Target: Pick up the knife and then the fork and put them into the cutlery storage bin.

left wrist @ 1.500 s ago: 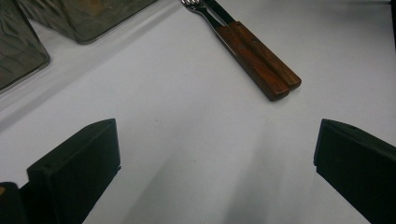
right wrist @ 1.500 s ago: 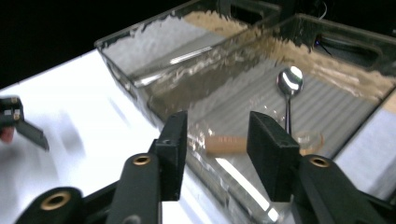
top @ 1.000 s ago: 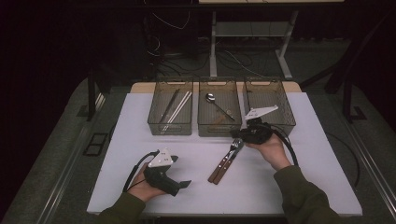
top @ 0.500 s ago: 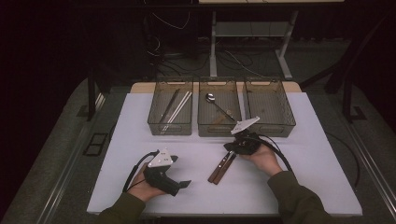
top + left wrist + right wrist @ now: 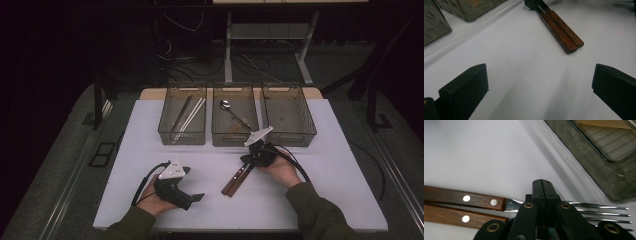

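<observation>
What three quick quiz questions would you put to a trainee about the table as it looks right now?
1. True or false: the jaws of the left gripper stand wide apart over bare table.
2. Which bin holds the spoon? A: the left bin. B: the middle bin. C: the right bin.
3. How many wooden handles lie side by side on the table at the right gripper?

Key: 1 true. 2 B. 3 two; fork tines show beyond the right gripper's closed jaws.
</observation>
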A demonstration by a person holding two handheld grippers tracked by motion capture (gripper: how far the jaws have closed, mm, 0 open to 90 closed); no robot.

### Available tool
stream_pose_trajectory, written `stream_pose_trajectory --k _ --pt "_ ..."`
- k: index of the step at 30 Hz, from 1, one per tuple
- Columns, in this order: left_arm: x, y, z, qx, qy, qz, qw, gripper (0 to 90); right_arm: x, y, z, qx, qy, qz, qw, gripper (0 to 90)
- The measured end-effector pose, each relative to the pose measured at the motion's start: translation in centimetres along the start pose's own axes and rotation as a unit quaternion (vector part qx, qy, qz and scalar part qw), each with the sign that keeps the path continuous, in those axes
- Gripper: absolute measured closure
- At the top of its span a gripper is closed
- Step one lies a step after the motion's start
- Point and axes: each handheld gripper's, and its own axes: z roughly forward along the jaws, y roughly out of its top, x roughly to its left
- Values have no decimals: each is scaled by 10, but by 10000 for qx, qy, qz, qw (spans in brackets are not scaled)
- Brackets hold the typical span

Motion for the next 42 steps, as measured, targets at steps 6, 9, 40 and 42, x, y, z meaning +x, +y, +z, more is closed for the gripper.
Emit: stream_pose_trajectory --k 6,9,40,42 --pt "0 0 0 1 -16 29 10000 0 -1 2 1 83 11 -71 9999 900" --pt "0 0 0 9 -16 27 10000 0 -1 3 1 136 -9 -117 9998 900" --pt "0 0 2 12 -53 -4 10000 0 4 -18 -24 677 195 -360 9969 900" --pt "0 0 1 10 -55 -7 10000 0 4 -21 -25 718 161 -444 9963 900"
